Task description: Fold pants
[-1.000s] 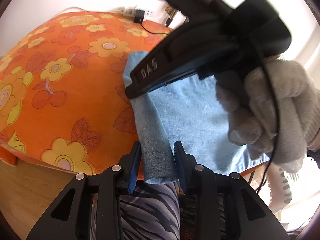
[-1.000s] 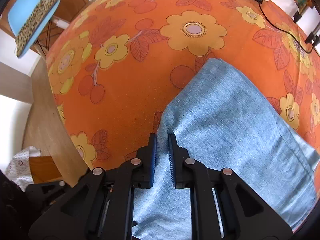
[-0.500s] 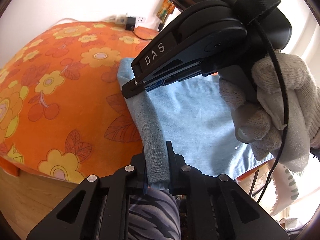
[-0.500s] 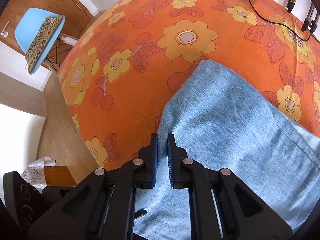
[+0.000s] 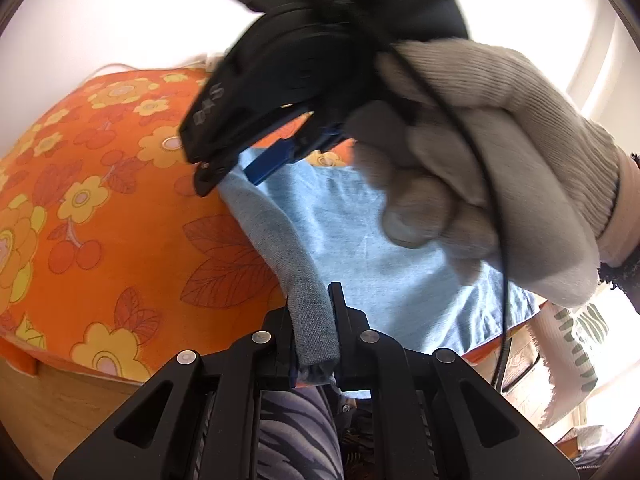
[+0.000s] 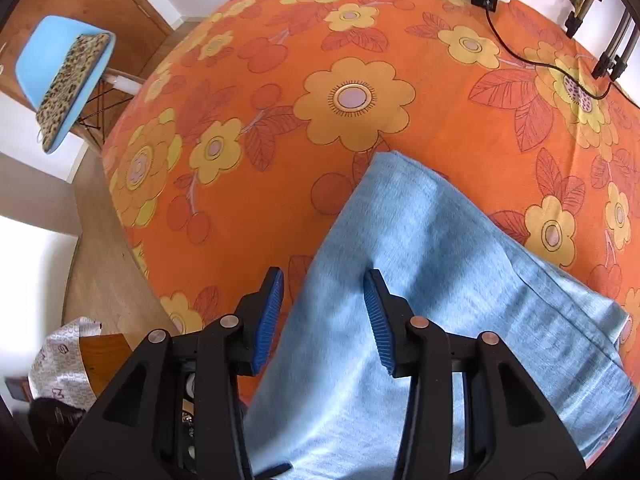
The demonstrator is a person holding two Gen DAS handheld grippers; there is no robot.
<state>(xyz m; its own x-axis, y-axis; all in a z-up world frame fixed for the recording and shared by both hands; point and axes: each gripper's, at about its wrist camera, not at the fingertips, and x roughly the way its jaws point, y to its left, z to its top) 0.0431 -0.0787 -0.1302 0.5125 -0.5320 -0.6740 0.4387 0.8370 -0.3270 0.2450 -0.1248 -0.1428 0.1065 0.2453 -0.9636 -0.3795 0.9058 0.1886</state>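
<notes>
Pinching the near rolled edge of the pants [image 5: 312, 316], the left tongs [image 5: 312, 320] are clenched on the denim. The right tongs [image 6: 324, 312] hang released, spread above the same fold. The pants lie on the orange flowered counter [image 6: 280, 80], long axis running away from both, left tongs nearer.

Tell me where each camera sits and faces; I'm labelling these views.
Left wrist: behind the left tongs, shut on the light blue pants; the right tongs, gloved right hand and a patterned leg show.
Right wrist: behind the open right tongs, looking down at the pants and a blue chair.
Shared: pants, orange floral cover.
</notes>
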